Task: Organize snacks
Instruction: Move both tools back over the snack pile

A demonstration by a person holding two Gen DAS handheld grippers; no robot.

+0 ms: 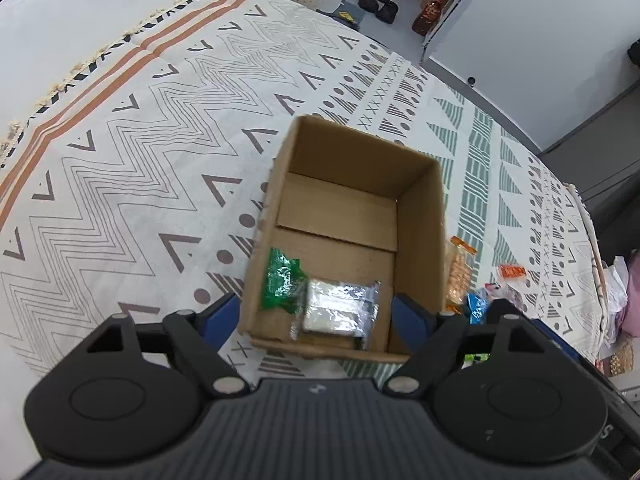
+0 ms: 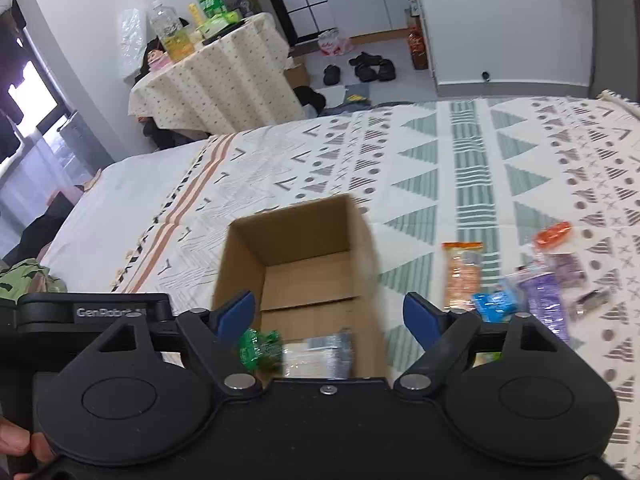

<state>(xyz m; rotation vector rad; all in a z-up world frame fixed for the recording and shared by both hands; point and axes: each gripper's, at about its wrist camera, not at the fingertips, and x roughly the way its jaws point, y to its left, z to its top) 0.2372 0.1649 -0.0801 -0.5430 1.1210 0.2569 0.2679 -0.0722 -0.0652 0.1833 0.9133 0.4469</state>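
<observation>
A bed spread with a patterned woven blanket (image 1: 140,152) fills both views, zigzags on its left and green triangles on its right; beyond it lie a grey floor, some shoes and a small draped table.

An open cardboard box (image 1: 420,216) sits on the blanket. Inside, against its near wall, lie a green crinkled wrapper (image 1: 280,280) and, touching it on the right, a flat silver foil pack (image 1: 340,308). To the right of the box the remaining snacks lie loose: a long orange packet (image 2: 462,276) just beside the box, a blue packet (image 2: 496,306) nearer, a purple bag (image 2: 548,304) and a small orange sachet (image 2: 554,234) farther right.

The left gripper (image 1: 320,316) hovers over the near end of the box, fingers spread wide with nothing between the pads. The right gripper (image 2: 330,312) is likewise spread and empty.

The risks, as I judge them: the box is light, thin-walled cardboard on soft bedding, so a finger catching its rim could tip or shove it. The loose packets are slick, crinkly film (foil and plastic), so a shallow pinch may slip off, or bunch blanket fabric in with the packet.
</observation>
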